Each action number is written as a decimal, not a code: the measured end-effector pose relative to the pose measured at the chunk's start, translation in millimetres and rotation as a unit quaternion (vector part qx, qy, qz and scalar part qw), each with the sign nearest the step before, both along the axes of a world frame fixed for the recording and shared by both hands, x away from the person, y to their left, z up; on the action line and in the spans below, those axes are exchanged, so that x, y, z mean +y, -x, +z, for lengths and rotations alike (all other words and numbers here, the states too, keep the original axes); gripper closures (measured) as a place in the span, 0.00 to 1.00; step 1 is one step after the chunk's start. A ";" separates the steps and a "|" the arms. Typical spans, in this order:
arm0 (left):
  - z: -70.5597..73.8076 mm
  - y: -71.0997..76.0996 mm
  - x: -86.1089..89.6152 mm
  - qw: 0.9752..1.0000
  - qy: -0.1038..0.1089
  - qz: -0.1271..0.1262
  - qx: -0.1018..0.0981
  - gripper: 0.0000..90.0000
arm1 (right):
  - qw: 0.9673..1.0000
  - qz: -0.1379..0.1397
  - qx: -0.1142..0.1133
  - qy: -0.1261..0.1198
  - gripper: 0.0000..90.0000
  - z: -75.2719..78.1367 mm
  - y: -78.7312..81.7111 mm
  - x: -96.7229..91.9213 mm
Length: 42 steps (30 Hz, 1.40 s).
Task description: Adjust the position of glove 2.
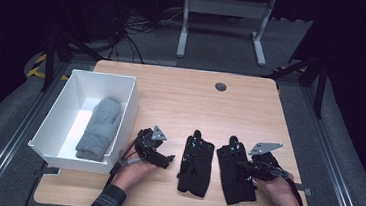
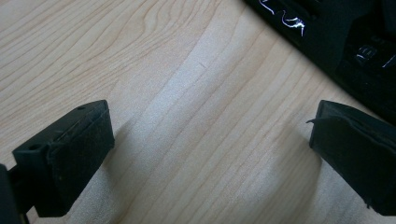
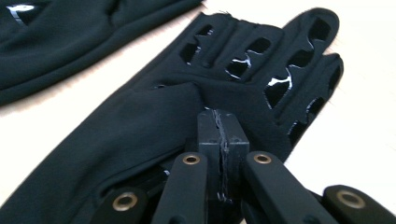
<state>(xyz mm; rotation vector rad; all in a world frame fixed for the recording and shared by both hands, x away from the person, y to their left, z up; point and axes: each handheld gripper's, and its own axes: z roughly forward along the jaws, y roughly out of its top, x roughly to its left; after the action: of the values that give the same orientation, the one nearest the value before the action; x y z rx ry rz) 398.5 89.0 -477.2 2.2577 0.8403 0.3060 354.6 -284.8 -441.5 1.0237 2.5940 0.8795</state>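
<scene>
High view shows the right black fabric glove (image 1: 235,172) lying flat near the front edge of the pale wooden surface (image 1: 181,103), with the right claw (image 1: 243,172) resting on it; the right gripper view shows its jaws pressed together, pinching a fold of that glove (image 3: 140,121). Just to its left lies a second black fabric glove (image 1: 195,164), apart from it. Left of that, the left claw (image 1: 168,160) hangs low over bare wood, its jaws standing wide apart with nothing between them. Farther left, a white rectangular plastic bin (image 1: 65,103) holds a grey knitted mitten (image 1: 99,127).
</scene>
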 end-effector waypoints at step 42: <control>22.2 2.0 -30.1 0.996 0.070 -0.029 0.048 0.32 | 0.998 0.018 -0.026 -0.048 0.88 2.9 10.9 -6.0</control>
<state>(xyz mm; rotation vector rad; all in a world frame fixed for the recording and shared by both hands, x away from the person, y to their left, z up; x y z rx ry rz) 396.5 58.9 -455.0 2.1752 0.8178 0.1104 343.7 -290.8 -438.6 0.9662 2.5568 1.0361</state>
